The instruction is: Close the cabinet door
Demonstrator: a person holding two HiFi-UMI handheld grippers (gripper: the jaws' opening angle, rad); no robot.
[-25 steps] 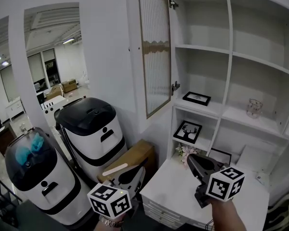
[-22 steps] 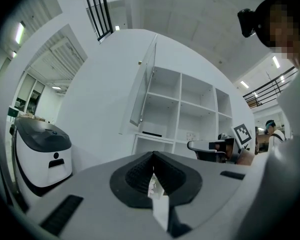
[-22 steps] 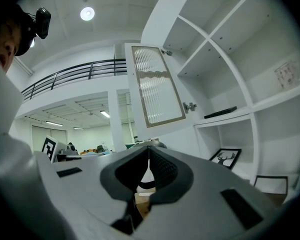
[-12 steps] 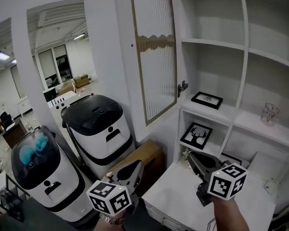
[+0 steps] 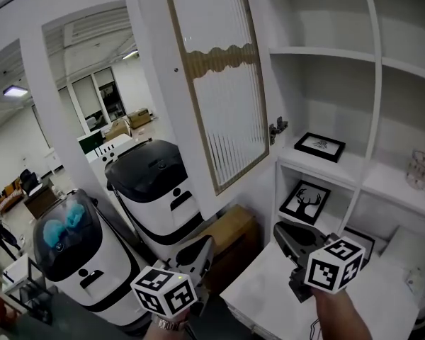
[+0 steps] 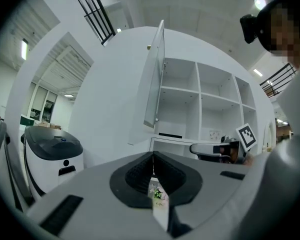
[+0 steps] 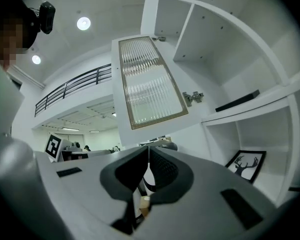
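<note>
Door (image 5: 219, 83) is standing open beside the shelves (image 5: 340, 52); left gripper (image 5: 200, 246) and right gripper (image 5: 282, 231) are hovering below, both closed on nothing.

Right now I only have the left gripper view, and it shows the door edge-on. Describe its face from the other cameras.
Observer: The cabinet door is white, with a ribbed glass panel in wood-coloured trim. It is swung wide open.
Operator: Report the right tool.
Observer: The right tool has its jaws together, with nothing between them.
Operator: Tell me what sits in the shelves near the door.
Observer: A framed deer picture stands in the compartment below the lower hinge, apart from the door.
</note>
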